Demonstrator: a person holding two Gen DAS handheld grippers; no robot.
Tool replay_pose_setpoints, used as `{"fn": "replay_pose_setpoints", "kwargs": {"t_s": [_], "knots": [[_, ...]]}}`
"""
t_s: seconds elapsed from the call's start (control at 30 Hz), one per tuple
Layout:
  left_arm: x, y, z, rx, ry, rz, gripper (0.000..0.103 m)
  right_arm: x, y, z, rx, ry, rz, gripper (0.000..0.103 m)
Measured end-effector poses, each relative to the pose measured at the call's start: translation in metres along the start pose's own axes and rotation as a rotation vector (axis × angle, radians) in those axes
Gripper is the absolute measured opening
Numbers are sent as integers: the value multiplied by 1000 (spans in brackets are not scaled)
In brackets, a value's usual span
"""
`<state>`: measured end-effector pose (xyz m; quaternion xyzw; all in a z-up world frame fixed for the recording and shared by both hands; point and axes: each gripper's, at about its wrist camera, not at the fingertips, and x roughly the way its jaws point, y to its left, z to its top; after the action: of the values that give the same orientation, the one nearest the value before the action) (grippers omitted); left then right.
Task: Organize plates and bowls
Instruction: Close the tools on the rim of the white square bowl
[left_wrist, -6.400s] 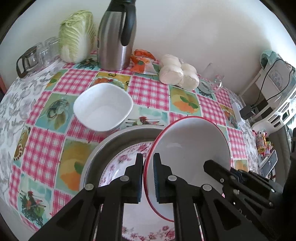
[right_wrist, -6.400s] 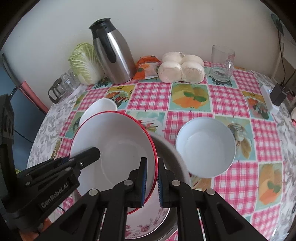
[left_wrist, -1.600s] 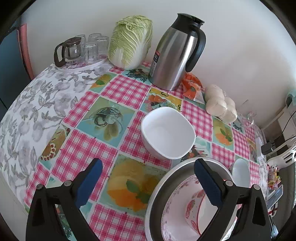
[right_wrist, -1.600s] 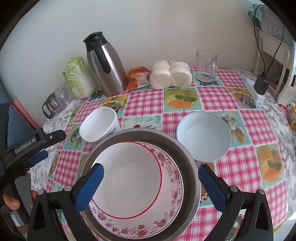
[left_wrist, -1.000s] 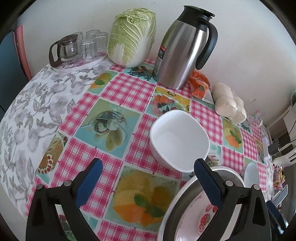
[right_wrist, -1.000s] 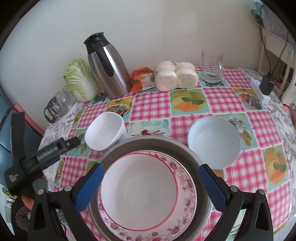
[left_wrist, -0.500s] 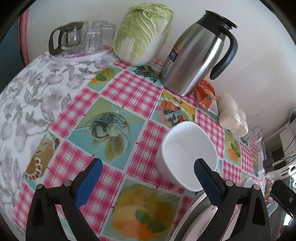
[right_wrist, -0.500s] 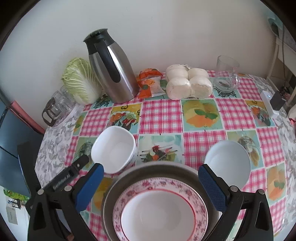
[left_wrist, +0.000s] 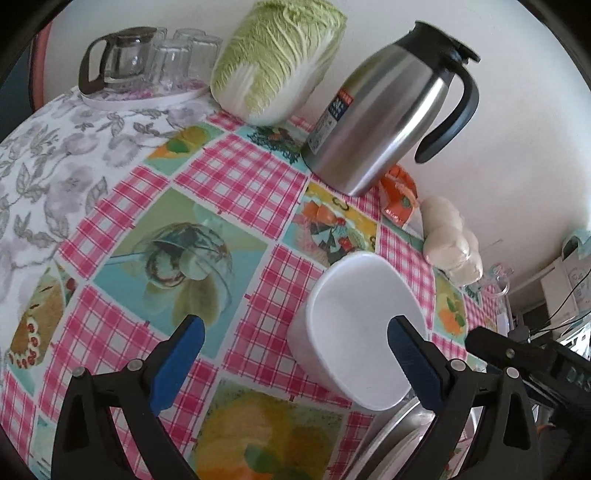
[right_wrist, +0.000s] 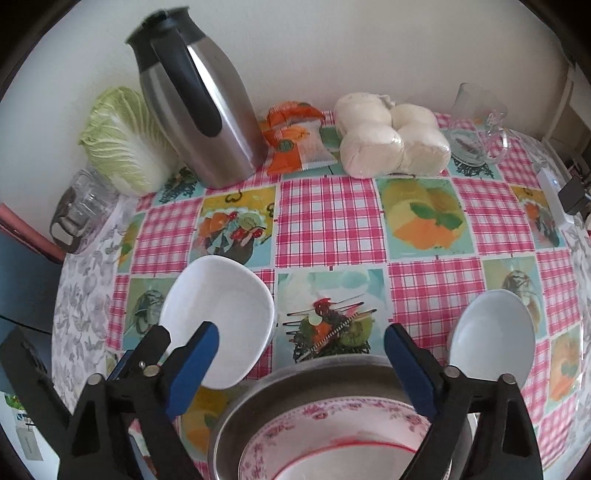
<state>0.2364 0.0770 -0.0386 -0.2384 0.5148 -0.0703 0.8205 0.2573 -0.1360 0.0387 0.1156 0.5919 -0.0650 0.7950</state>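
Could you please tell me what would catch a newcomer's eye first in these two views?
Probably the tall stainless-steel thermos jug with a black handle, standing at the back of the table beside a pale green napa cabbage. Next, the bright pink-checked tablecloth with fruit pictures. In the foreground, a square white bowl sits by the open left hand-held gripper, next to a metal basin holding a pink floral plate.
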Motion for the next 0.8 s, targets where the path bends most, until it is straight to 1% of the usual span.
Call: {"fn": "replay_pose_setpoints", "kwargs": {"t_s": [0.1,0.13,0.17,0.23,0.27,0.4,0.47,0.5,0.53,0.57,0.6,0.67,0.7,0.73,0.8], "knots": [[7,-1,-1,17,10,28,99,11,4,4,1,14,-13,81],[9,-3,-2,38,10,48,99,16,6,5,-4,22,-17,74],[10,-5,-2,53,10,62,99,19,8,6,-6,29,-22,70],[14,-9,-2,80,20,89,99,28,13,7,-16,50,-27,69],[15,-9,-2,82,20,88,99,31,15,7,-20,56,-33,64],[20,-9,-2,89,35,96,99,41,19,8,-26,67,-48,56],[23,-8,-2,84,40,96,98,46,20,8,-26,75,-54,48],[24,-7,-1,82,41,95,94,48,20,9,-26,78,-54,48],[25,-7,-1,80,41,93,85,51,21,9,-25,82,-54,46],[26,-6,0,77,42,93,80,53,22,10,-27,85,-54,44],[27,-6,0,75,44,97,78,55,23,10,-29,88,-58,42],[29,-6,0,72,50,104,77,59,24,10,-31,93,-64,36],[31,-6,-1,72,55,101,74,61,24,10,-33,97,-67,34],[33,-7,-1,72,62,93,68,64,25,10,-37,101,-69,32],[37,-9,-2,72,78,89,61,66,27,10,-50,103,-68,28]]}}
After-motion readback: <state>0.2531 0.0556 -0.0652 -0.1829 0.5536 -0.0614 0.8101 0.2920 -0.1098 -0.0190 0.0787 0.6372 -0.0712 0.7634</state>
